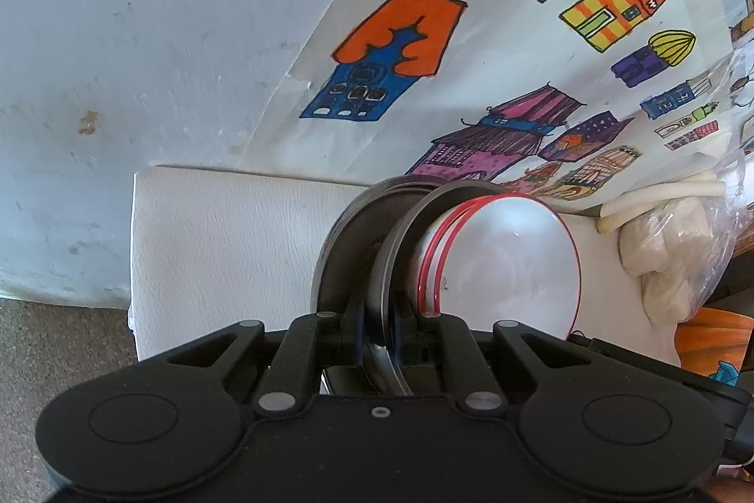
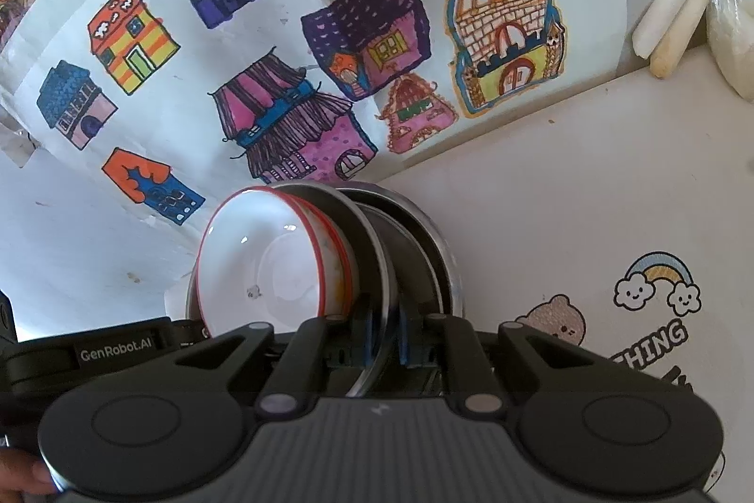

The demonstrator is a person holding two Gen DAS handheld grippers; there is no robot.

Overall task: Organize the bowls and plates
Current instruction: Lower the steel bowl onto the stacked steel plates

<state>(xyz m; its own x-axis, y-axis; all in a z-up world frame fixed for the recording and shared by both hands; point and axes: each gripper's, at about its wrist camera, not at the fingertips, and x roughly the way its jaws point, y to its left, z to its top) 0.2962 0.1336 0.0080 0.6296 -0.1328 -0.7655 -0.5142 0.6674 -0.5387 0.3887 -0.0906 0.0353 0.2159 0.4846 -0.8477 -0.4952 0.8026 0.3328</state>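
Two grippers, both clamped on the rim of the same steel plate [image 1: 384,305], one from each side. Left gripper [image 1: 379,342] pinches the rim edge-on; right gripper [image 2: 384,338] does the same on the opposite edge. The plate carries a stack of white bowls [image 1: 509,262] with red rims, and a second steel plate [image 1: 339,248] sits under it.

Left view only: the plain white mat [image 1: 226,239], brown floor beyond its edge, an orange patch at far right. Right view only: the bowl interior with a small printed mark, the mat's cartoon bear [image 2: 556,317] and rainbow [image 2: 655,281], and the left gripper's "GenRobot.AI" label [image 2: 115,354].

Both views: a wall drawing of coloured houses [image 1: 495,78] behind the stack, white foam sticks [image 2: 678,8] and a plastic bag [image 1: 678,262] off to one side.
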